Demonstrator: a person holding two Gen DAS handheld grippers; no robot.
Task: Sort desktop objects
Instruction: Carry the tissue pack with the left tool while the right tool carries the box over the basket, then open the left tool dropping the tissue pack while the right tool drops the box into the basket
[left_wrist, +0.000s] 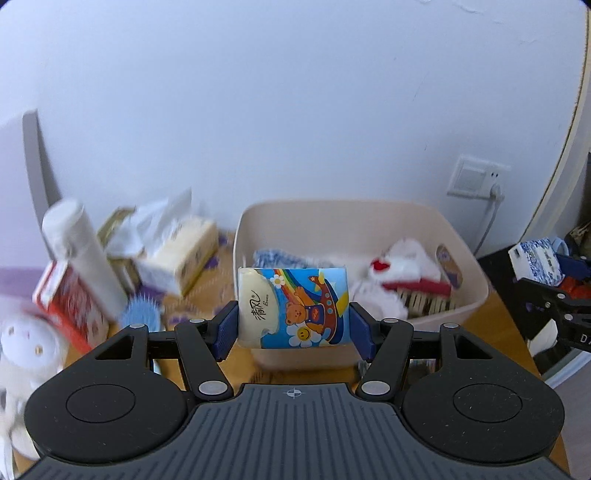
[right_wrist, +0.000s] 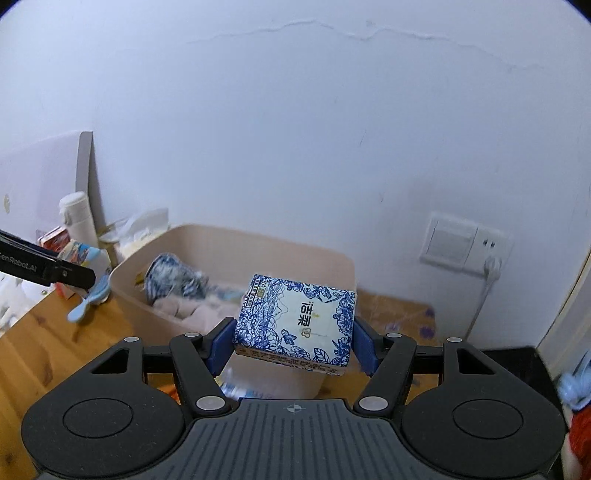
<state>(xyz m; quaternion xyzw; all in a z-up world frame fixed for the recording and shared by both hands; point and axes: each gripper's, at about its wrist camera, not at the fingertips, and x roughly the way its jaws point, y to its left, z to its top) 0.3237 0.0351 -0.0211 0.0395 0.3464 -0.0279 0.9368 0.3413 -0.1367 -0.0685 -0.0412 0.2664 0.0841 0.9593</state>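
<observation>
My left gripper (left_wrist: 293, 325) is shut on a cartoon-bear tissue pack (left_wrist: 293, 306) and holds it above the near edge of the beige storage bin (left_wrist: 369, 210). My right gripper (right_wrist: 295, 343) is shut on a blue-and-white floral tissue pack (right_wrist: 295, 321), held above the near right corner of the same bin (right_wrist: 221, 240). The right gripper with its pack also shows in the left wrist view (left_wrist: 539, 258) at the far right. The bin holds a white-and-red plush (left_wrist: 402, 266), a brush (left_wrist: 428, 299) and blue-patterned packs (right_wrist: 170, 277).
On the wooden table left of the bin: a white bottle (left_wrist: 85, 254), a red box (left_wrist: 70, 306), a yellow tissue box (left_wrist: 181, 254), a blue hairbrush (left_wrist: 142, 314) and a white plush (left_wrist: 26, 347). A wall socket with a plugged cable (right_wrist: 465, 243) sits at right.
</observation>
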